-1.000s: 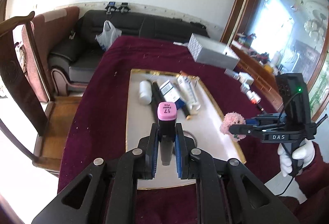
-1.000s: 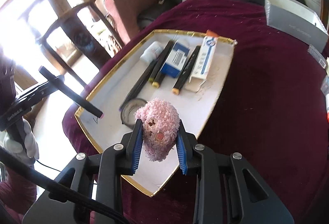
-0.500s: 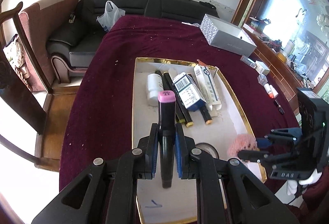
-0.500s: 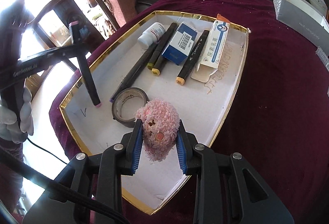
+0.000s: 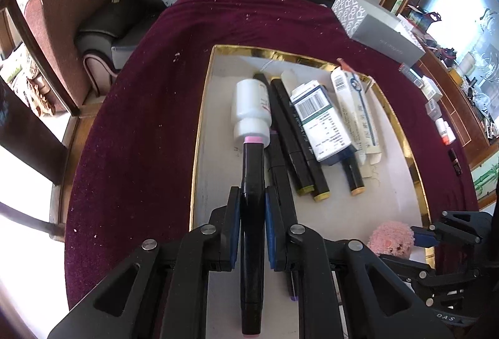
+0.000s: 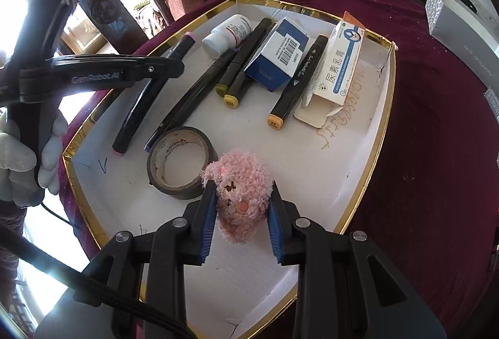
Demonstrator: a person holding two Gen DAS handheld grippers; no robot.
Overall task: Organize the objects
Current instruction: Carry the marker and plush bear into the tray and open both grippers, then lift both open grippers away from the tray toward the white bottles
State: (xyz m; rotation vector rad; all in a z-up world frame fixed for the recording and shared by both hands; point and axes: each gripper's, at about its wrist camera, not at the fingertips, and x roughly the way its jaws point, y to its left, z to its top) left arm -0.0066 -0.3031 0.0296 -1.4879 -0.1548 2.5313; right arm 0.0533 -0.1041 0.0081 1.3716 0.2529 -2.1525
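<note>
Both items look about to be laid in the tray (image 6: 379, 133). The left tongs (image 5: 252, 223) pinch a black marker (image 5: 252, 202) at centre frame, low beside the white bottle (image 5: 251, 108). The right tongs (image 6: 241, 214) squeeze a pink plush toy (image 6: 241, 186) at lower centre, beside the tape roll (image 6: 179, 161). Next, likely: lower, then spread.

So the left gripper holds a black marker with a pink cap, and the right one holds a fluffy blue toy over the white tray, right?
Not quite: the fluffy toy in the right gripper is pink, not blue, as the right wrist view shows. The left gripper does hold the black pink-capped marker over the white tray.
</note>
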